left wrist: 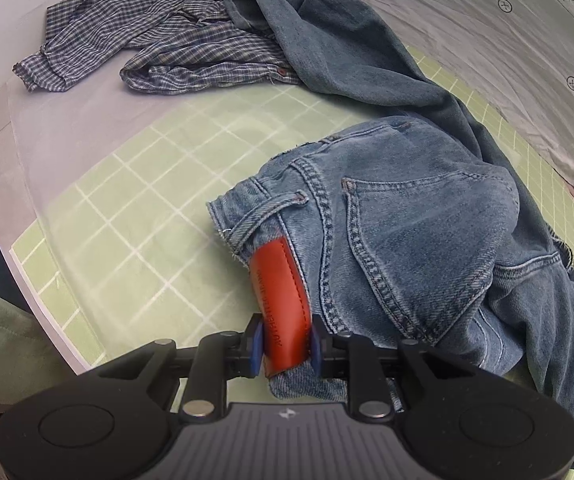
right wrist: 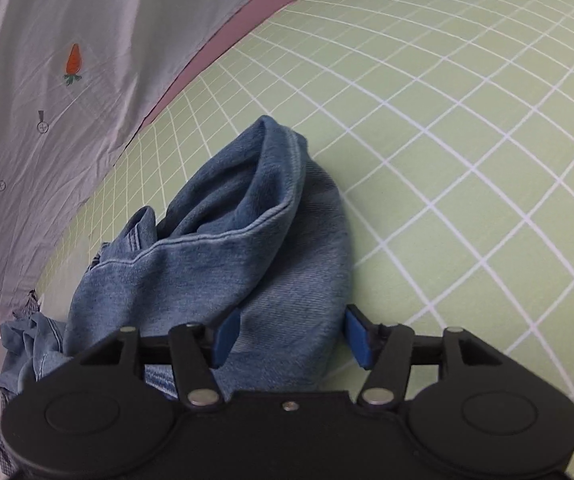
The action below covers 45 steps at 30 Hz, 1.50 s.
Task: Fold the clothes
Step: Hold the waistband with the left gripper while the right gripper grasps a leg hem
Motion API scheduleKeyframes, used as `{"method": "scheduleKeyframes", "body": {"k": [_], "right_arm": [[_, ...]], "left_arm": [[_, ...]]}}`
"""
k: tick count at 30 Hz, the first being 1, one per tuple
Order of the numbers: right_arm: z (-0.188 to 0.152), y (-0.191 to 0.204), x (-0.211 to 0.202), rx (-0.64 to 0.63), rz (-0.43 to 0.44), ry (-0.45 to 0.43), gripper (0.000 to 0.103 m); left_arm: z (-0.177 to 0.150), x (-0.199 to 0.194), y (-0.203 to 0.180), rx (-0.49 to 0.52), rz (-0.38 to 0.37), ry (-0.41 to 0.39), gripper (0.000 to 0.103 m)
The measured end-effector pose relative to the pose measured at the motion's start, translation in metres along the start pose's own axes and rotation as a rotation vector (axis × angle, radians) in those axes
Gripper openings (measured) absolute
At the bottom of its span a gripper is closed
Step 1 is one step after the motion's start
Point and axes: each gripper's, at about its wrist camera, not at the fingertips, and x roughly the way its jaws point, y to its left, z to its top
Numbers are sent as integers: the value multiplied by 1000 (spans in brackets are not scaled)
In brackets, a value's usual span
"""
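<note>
Currently, the left gripper (left wrist: 287,346) is clamped on the waistband of the jeans (left wrist: 399,240), its blue pads pinching the band right at the red leather patch (left wrist: 283,292), which curls upward between the two fingers. The seat of the jeans faces the left wrist camera: back pocket, belt loop and yellow stitching are visible, bunched in a mound just right of the gripper. The rest of the denim trails away toward the far side of the green grid mat (left wrist: 127,208) and drapes over the edge of a crumpled plaid shirt (left wrist: 159,40), which lies on the pale desk (left wrist: 27,120) surface beyond the mat, well apart from the gripper.

The right gripper (right wrist: 293,340) stands with its jaws wide apart, straddling a rumpled fold of the jeans; the left blue pad (right wrist: 227,336) touches the denim, while the right pad (right wrist: 359,338) sits just at the fabric's outer edge. The fingers are not pressed together on the cloth. In this view the denim rises in a loose cone with a seam ridge running across it, resting on the grid mat. More denim and a scrap of plaid are heaped at the lower left.

A wrinkled white sheet (right wrist: 47,100) with printed marks and a small carrot motif (right wrist: 73,62) borders the mat along its far side.
</note>
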Motion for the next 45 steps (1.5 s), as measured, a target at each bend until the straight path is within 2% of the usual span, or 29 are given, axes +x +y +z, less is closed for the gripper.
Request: {"method": "scheduleKeyframes", "body": {"k": [2, 4, 8, 12, 17, 21, 25, 27, 28, 29, 30, 31, 33, 34, 35, 36, 40, 42, 45], "right_arm": [[-3, 8, 3, -69, -25, -7, 11], [-5, 9, -2, -101, -31, -19, 5], [-10, 1, -38, -116, -26, -69, 3], [-19, -17, -94, -96, -29, -118, 3], [-16, -25, -140, -80, -46, -181, 3], [13, 9, -135, -240, -29, -245, 3], [57, 64, -111, -429, 25, -336, 3], [87, 94, -89, -447, 62, -362, 4], [101, 108, -75, -441, 78, -373, 8], [110, 121, -61, -443, 68, -377, 30], [111, 126, -57, -436, 48, -381, 42], [111, 131, -53, -428, 27, -384, 50], [102, 131, -51, -408, 13, -394, 57], [93, 125, -54, -396, 21, -399, 74], [82, 115, -56, -384, -3, -399, 82], [71, 106, -58, -377, -32, -396, 82], [39, 69, -43, -370, -133, -265, 82], [30, 56, -31, -333, -152, -195, 84], [22, 54, -19, -329, -143, -152, 97]], "left_arm": [[-1, -1, -1, 15, 7, -1, 25], [-2, -5, -1, 25, 13, -12, 24], [-5, -19, 5, 72, 51, -57, 24], [-13, -39, 12, 140, 139, -105, 23], [-8, -61, 23, 154, 190, -159, 23], [23, -62, 9, 187, 172, -225, 23], [78, -46, -32, 255, 136, -329, 23], [104, -28, -53, 248, 148, -342, 26], [115, -20, -60, 240, 154, -317, 27], [123, -14, -66, 228, 157, -297, 32], [124, -14, -66, 203, 144, -291, 37], [118, -18, -61, 171, 122, -298, 39], [106, -26, -50, 112, 81, -307, 57], [95, -28, -42, 91, 75, -299, 62], [86, -29, -33, 69, 79, -284, 67], [77, -29, -24, 44, 86, -261, 67], [45, -23, 0, -57, 74, -148, 72], [30, -17, 10, -110, 60, -90, 74], [10, -12, 10, -159, 0, -30, 79]]}}
